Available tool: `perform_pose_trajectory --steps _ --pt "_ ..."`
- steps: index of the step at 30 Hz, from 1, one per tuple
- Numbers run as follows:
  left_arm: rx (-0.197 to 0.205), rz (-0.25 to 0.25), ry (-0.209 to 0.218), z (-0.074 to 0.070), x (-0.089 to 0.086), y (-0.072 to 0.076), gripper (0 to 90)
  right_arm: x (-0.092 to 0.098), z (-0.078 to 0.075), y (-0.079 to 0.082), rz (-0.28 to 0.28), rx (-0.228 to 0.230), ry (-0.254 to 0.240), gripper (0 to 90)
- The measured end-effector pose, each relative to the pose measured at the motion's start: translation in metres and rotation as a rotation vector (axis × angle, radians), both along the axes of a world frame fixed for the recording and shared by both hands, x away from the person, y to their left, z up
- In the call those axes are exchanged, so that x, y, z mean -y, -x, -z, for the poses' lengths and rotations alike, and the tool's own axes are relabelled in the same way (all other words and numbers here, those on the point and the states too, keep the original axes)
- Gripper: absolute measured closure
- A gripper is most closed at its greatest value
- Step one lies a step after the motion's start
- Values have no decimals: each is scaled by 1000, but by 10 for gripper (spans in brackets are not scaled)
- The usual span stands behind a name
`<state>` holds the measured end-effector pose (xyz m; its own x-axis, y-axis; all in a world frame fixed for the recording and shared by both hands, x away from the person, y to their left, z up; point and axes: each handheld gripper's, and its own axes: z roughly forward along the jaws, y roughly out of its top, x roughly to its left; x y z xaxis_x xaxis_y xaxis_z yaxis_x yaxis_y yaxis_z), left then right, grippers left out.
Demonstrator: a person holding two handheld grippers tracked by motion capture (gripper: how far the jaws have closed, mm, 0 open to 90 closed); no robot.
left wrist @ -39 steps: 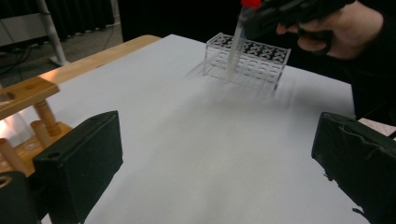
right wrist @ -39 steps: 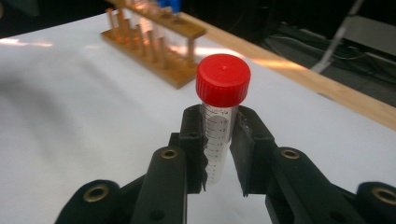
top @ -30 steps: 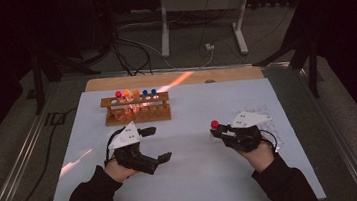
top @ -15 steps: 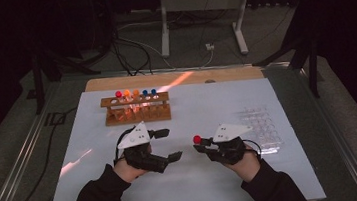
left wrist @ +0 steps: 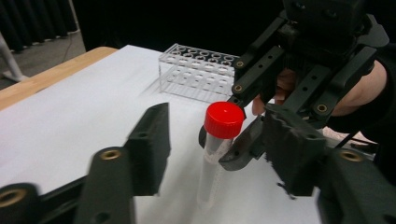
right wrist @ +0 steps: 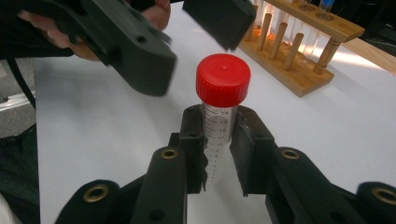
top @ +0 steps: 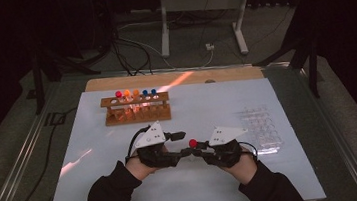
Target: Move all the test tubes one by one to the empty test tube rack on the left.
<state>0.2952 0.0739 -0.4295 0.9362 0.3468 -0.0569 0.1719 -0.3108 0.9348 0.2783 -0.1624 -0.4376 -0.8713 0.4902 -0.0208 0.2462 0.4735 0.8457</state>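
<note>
A clear graduated tube with a red screw cap (top: 192,143) (right wrist: 222,79) (left wrist: 223,120) stands upright between the two hands over the white mat. My right gripper (top: 197,148) (right wrist: 218,126) is shut on the tube's body just below the cap. My left gripper (top: 182,144) (left wrist: 215,140) faces it from the left. Its jaws have just been closing and now stand on either side of the red cap, with a gap showing on both sides, so its pads do not touch the tube.
A wooden rack (top: 137,110) with several colour-capped tubes stands at the back left of the white mat (top: 97,159). A clear plastic rack (top: 262,127) with empty holes lies to the right, close behind my right hand. A wooden board (top: 174,77) edges the far side.
Both hands have come together at the middle of the mat. The right gripper carried the red-capped tube leftward. The left gripper's jaws have narrowed around the cap.
</note>
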Motion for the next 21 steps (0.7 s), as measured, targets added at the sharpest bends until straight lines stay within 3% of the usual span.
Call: perform_pose_trajectory --steps 5,15,21 --pt "2 5 4 1 5 -3 572 1 -1 -1 6 -2 -1 746" --pt "9 29 -4 3 16 -6 694 2 -1 -1 14 -3 -1 746" --pt "16 18 -2 1 16 -6 711 4 0 -3 27 -5 -22 737"
